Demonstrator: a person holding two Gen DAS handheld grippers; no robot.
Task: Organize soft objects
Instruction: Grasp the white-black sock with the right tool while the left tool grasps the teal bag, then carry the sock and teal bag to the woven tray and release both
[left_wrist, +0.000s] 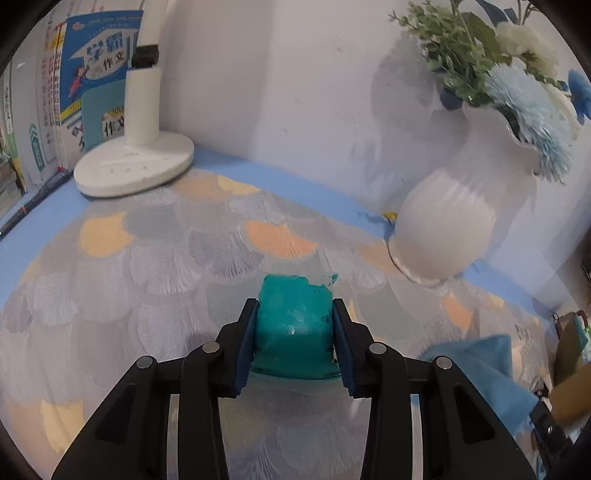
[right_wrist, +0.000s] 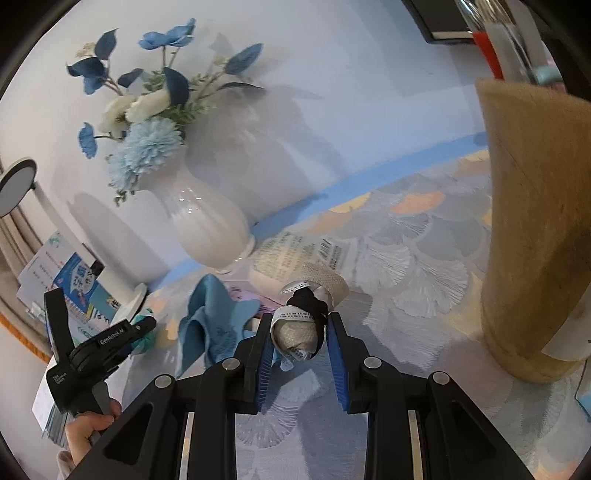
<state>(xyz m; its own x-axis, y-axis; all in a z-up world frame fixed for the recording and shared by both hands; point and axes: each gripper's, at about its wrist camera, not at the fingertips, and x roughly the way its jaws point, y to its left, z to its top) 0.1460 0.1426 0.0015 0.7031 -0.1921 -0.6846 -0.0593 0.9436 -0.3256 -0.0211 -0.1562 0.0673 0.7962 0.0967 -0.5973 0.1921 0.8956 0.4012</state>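
The teal putty-like lump (left_wrist: 293, 325) looks soft, light and squashy, so it is best taken across its thick middle. It sits between the pads of the left hand-held gripper (left_wrist: 294, 332), which press on both its sides just above the patterned counter (left_wrist: 147, 258). The right hand-held gripper (right_wrist: 298, 341) is closed on a rolled cloth bundle (right_wrist: 297, 334); a blue cloth (right_wrist: 214, 325) lies crumpled just beside it, near 1 white vase (right_wrist: 207, 221).
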